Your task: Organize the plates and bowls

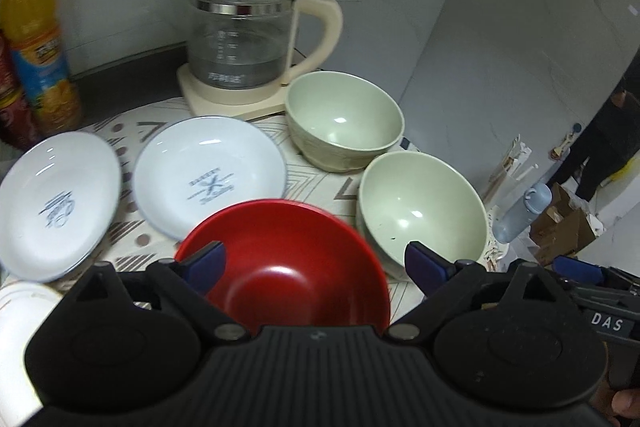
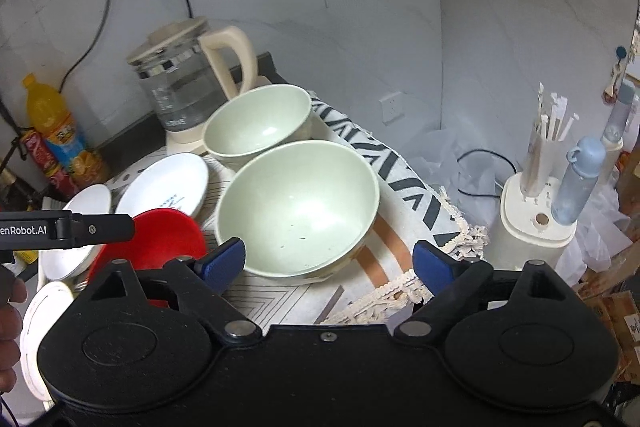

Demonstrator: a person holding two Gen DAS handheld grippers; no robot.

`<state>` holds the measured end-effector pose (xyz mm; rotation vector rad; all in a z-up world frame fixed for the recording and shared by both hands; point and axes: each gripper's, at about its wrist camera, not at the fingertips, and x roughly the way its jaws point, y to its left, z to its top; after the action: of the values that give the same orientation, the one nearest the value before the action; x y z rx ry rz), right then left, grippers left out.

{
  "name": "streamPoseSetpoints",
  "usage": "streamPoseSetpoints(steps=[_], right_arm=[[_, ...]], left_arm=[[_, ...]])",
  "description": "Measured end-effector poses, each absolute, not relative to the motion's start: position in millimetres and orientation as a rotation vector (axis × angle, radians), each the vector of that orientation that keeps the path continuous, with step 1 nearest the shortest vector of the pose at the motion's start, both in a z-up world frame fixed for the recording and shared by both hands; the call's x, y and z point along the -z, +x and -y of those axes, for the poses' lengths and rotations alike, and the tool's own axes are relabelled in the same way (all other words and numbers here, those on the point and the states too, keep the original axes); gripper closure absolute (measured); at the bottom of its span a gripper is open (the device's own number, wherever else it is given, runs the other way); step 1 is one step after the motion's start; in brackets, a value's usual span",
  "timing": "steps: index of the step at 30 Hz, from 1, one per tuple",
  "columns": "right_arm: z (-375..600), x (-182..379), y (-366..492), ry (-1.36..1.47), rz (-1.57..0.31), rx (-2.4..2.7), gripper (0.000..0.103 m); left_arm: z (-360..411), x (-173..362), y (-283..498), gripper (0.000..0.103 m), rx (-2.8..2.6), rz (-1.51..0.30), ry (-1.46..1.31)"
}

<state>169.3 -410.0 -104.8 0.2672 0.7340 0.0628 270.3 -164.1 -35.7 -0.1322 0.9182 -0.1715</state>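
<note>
So the setup is a red bowl (image 1: 288, 267), two pale green bowls and two white plates, all sitting on a surface (image 2: 400, 195) covered with a patterned cloth with a fringed edge. Every one of them sits mouth up, nothing flipped or stacked. The red bowl is glossy inside and nearest the left hand-held gripper (image 1: 316, 263); in the left wrist view it fills the gap between the blue fingertips (image 1: 204, 263), but they don't press on it, the jaws stand wide apart and hold nothing. The near green bowl (image 2: 298, 205) is in front of the right hand-held gripper (image 2: 328, 261), just beyond its tips, a few dark specks inside. Same deal there: jaws spread wide, nothing gripped. The far green bowl (image 2: 258, 125) touches or nearly touches the near one and sits right by a glass kettle (image 1: 244, 35). The two white plates (image 1: 210, 175) (image 1: 56, 203) lie side by side left of the bowls, each with a blue print in the middle. The cloth's fringed edge runs just right of the near green bowl, so there's little room that side. An orange drink bottle (image 1: 36, 39) stands at the back left.
</note>
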Motion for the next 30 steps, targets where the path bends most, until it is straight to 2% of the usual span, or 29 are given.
streamPoseSetpoints(steps=[9,15,17,20,30], right_arm=[[417,121,192,0.321,-0.784,-0.020,0.013],[422,127,204,0.348,-0.807,0.001,0.020],[423,130,209,0.353,-0.822,0.014,0.023],[424,134,216,0.364,-0.839,0.024,0.027],[425,155,238,0.412,-0.911,0.052,0.043]], left_arm=[[187,52,307,0.009,0.258,-0.960,-0.094],[201,63,329,0.020,0.308,-0.990,-0.060],[205,68,338,0.030,0.318,-1.008,-0.052],[209,77,350,0.038,0.334,-1.042,-0.056],[228,98,381,0.056,0.376,-1.099,-0.038]])
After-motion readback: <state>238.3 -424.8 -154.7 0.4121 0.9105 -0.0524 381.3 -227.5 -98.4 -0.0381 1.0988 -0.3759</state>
